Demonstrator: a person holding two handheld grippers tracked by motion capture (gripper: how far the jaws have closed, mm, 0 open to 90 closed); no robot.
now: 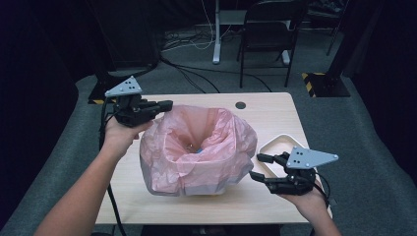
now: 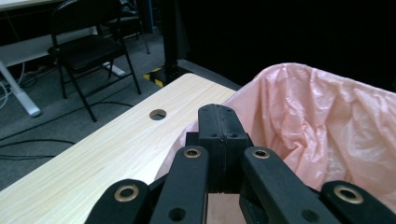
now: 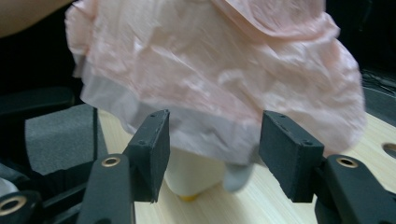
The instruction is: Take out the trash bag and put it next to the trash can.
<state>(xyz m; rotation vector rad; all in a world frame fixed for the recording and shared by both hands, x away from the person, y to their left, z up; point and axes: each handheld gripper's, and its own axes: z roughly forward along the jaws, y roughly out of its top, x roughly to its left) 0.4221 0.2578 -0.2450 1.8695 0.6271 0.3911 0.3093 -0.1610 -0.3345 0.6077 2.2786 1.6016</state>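
1. High view: I'm watching the pink bag (image 1: 196, 150), draped over a bin at table centre.
2. Left gripper (image 1: 164, 104), jaws pressed together and empty, is hovering at the bag's far-left rim.
3. Right gripper (image 1: 259, 166), jaws spread, is facing the overhanging hem just to its left, nearer.

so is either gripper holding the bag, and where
No. The left gripper is shut on nothing beside the bag rim; the right gripper is open, short of the bag's hem.
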